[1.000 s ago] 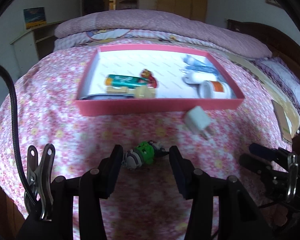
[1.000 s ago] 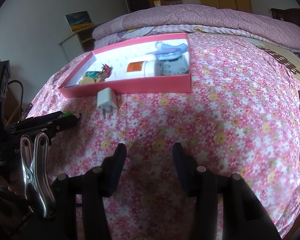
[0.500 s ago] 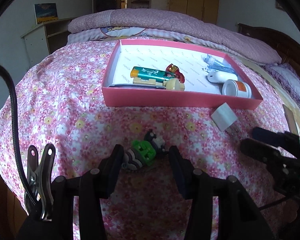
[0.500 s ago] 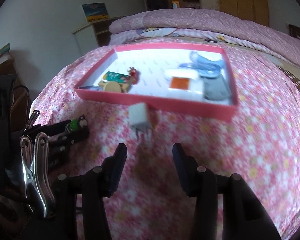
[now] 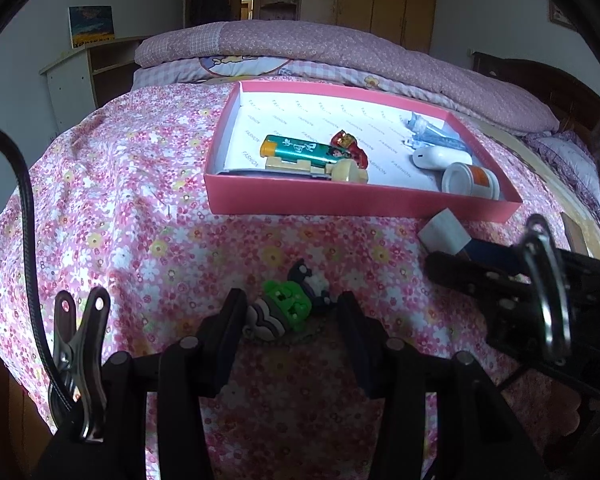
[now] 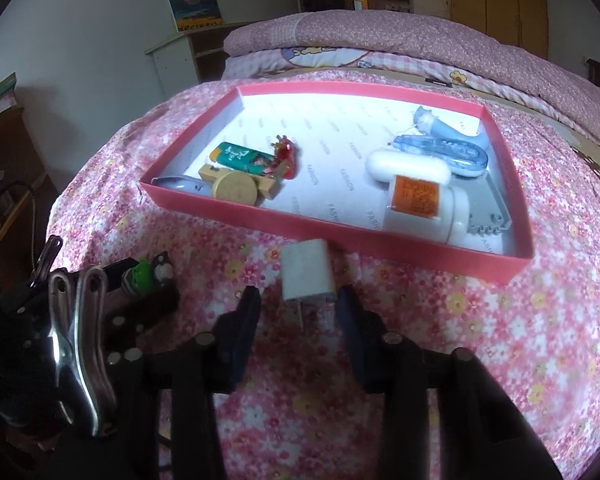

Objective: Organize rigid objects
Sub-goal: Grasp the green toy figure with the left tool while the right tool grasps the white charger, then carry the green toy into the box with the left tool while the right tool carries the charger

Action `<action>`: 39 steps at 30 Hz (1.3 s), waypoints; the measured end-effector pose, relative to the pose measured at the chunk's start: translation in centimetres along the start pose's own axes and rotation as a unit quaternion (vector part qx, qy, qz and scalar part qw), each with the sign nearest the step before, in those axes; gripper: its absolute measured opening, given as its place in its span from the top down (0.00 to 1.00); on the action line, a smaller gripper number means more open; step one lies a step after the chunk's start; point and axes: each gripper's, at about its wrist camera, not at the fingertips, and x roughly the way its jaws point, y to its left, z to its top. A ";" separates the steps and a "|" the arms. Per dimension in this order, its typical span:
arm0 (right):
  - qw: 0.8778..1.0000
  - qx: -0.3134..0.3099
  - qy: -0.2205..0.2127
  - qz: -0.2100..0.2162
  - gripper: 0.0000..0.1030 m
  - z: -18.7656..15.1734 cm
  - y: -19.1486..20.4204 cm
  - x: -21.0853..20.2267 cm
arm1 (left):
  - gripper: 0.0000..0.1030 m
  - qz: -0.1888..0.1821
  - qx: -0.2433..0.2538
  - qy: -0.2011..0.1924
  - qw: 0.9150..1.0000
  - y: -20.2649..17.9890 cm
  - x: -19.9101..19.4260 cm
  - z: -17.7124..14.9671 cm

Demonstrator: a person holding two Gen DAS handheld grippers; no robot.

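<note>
Between the right gripper (image 6: 298, 312)'s closing jaws, not yet pinched, lies the charger (image 6: 307, 274), just short of the tray (image 6: 400, 246): light, rigid, smooth-sided, likely best taken across its flat faces, clear of the prongs. Left gripper (image 5: 290, 316) brackets the toy (image 5: 288, 306), jaws part-open, apparently untouched; small, knobbly, probably easy to pinch.

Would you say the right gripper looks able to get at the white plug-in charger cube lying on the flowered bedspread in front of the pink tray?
Probably yes. The white charger cube already lies between the closing jaws of the right gripper, prongs toward it, with nothing in the way; the pink tray sits just beyond.
</note>
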 end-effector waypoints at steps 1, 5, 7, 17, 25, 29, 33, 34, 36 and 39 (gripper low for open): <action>1.000 0.001 0.000 -0.003 0.72 0.0 0.0 0.1 | 0.52 -0.001 -0.001 0.000 1.000 0.0 0.0 0.0; 1.000 0.006 -0.001 -0.003 0.74 -0.1 -0.2 0.0 | 0.52 -0.002 0.001 -0.001 1.000 0.0 -0.1 0.0; 1.000 0.009 -0.001 -0.001 0.74 -0.2 -0.4 -0.2 | 0.52 -0.002 -0.001 0.000 1.000 0.0 -0.1 0.0; 1.000 0.020 -0.011 0.011 0.74 -1.1 -0.8 -1.6 | 0.53 -0.010 -0.020 0.003 1.000 0.3 -0.7 0.2; 0.999 0.034 -0.017 0.027 0.74 -1.3 -1.2 -2.7 | 0.53 -0.012 -0.019 -0.012 1.000 0.1 -1.7 1.2; 0.999 0.036 -0.023 0.032 0.74 -1.0 -1.2 -3.2 | 0.54 -0.016 -0.021 -0.015 1.000 0.1 -1.9 2.3; 0.998 0.035 -0.031 0.035 0.74 -0.6 -1.1 -3.6 | 0.54 -0.018 -0.019 -0.020 0.999 0.0 -1.9 3.2; 0.998 0.034 -0.032 0.036 0.74 -0.5 -1.2 -3.7 | 0.55 -0.019 -0.019 -0.021 0.999 0.0 -1.9 3.5; 0.998 0.035 -0.034 0.039 0.74 -0.2 -1.2 -3.9 | 0.55 -0.021 -0.018 -0.023 0.999 -0.1 -1.9 4.0; 0.998 0.036 -0.037 0.043 0.74 0.1 -1.4 -4.1 | 0.55 -0.021 -0.015 -0.029 0.999 -0.1 -1.8 5.2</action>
